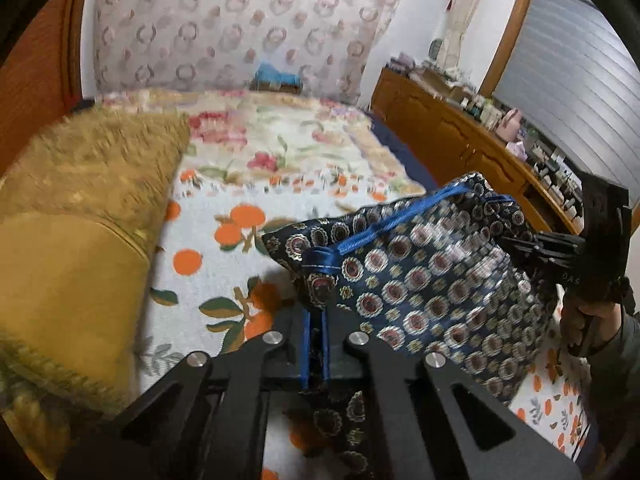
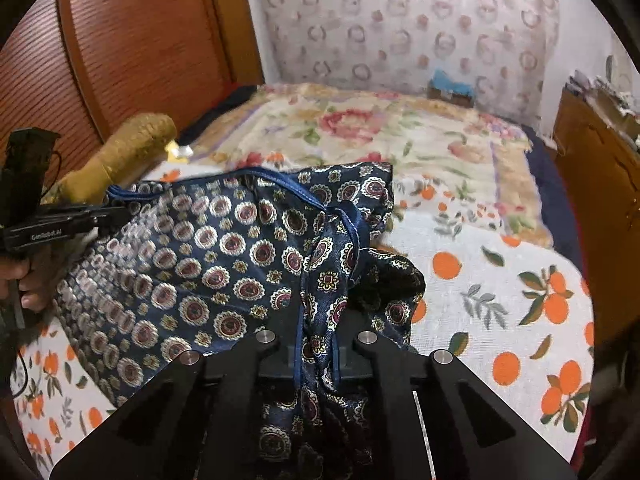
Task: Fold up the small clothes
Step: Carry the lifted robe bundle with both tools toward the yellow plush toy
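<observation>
Left of the left gripper (image 1: 316, 320) lies a mustard-yellow fuzzy pillow (image 1: 80, 208) on the orange-print sheet (image 1: 208, 264). This claw's jaws are pressed together on a corner of the navy patterned garment (image 1: 432, 280), right at its blue waistband trim. The cloth stretches from there rightward, lifted off the bed, to the right gripper (image 2: 316, 320), whose jaws are pinched nearly closed on a bunched fold of the same garment, fabric spilling down between its fingers. Ahead of both claws spreads a floral blanket (image 2: 400, 132). Right of the right claw stands a wooden dresser (image 2: 596, 184), well apart from it.
</observation>
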`<state>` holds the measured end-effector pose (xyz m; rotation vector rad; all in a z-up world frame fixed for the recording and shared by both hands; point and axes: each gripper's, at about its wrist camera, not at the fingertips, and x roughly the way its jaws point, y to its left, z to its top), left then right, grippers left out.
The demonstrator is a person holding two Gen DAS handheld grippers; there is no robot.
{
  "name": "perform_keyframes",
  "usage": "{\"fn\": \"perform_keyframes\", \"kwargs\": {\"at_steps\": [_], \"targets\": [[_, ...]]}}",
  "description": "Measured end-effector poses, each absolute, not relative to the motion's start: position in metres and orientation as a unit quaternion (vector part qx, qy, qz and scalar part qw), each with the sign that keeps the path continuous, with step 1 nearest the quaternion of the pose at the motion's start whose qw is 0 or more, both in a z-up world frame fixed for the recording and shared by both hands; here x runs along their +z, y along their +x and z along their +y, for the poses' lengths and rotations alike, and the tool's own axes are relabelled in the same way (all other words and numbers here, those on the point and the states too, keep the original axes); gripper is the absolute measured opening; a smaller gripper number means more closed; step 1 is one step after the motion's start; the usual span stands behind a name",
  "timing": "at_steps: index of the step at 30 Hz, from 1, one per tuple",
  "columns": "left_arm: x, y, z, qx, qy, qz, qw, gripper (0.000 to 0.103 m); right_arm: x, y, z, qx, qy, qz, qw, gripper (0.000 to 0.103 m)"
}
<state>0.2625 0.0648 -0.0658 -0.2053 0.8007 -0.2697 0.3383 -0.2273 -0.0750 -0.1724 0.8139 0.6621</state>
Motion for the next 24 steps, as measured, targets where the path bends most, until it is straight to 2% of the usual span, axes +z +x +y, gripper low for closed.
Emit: {"fn": "perform_keyframes", "kwargs": {"at_steps": [9, 24], "targets": [[-0.004, 0.222, 0.058, -0.127, -0.068, 0.309, 0.94, 0.0, -0.027, 0.303, -0.226, 0.315, -0.075, 0.311, 0.894, 0.006], [0.039, 0.183, 0.1, -0.084, -0.073, 0.239, 0.965, 0.0, 0.027, 0.29, -0.19, 0.336, -0.094, 0.253, 0.903, 0.005]]}}
